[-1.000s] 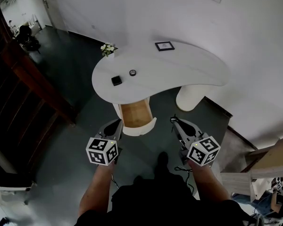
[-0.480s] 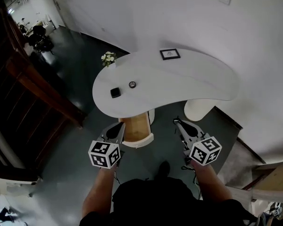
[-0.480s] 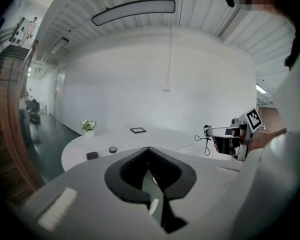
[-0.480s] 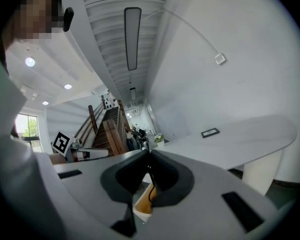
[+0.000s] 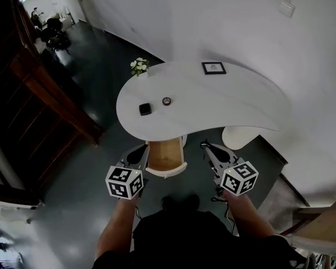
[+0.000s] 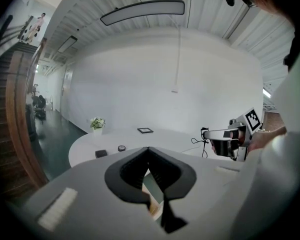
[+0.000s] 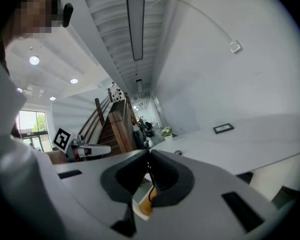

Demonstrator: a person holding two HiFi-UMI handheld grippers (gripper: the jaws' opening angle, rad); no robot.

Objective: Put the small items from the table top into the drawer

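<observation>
Nearest to me, both pairs of tongs hang low in front of the body, short of the counter. The left tongs [image 5: 139,150] are closed tip to tip with nothing between them, and the right tongs [image 5: 206,148] are closed and empty as well. Just beyond and between them, the open wooden drawer with a white curved front [image 5: 164,156] is pulled out from under the near edge, and its floor looks bare. Past it spreads the white kidney-shaped counter [image 5: 229,102]. On its left part lie the two small items: a small black square block [image 5: 145,109] and, just to its right, a small dark round ring-like piece [image 5: 166,101]; they sit near each other without touching. Farther back are a black-framed picture lying flat [image 5: 213,68] and, at the far left edge, a small white pot of pale flowers [image 5: 138,66]. I judge no item has been stowed yet, so this is the approach to the first pick. The next move calls for opening one pair of tongs, most likely the left, reaching over the drawer to the black block and closing on its sides.
</observation>
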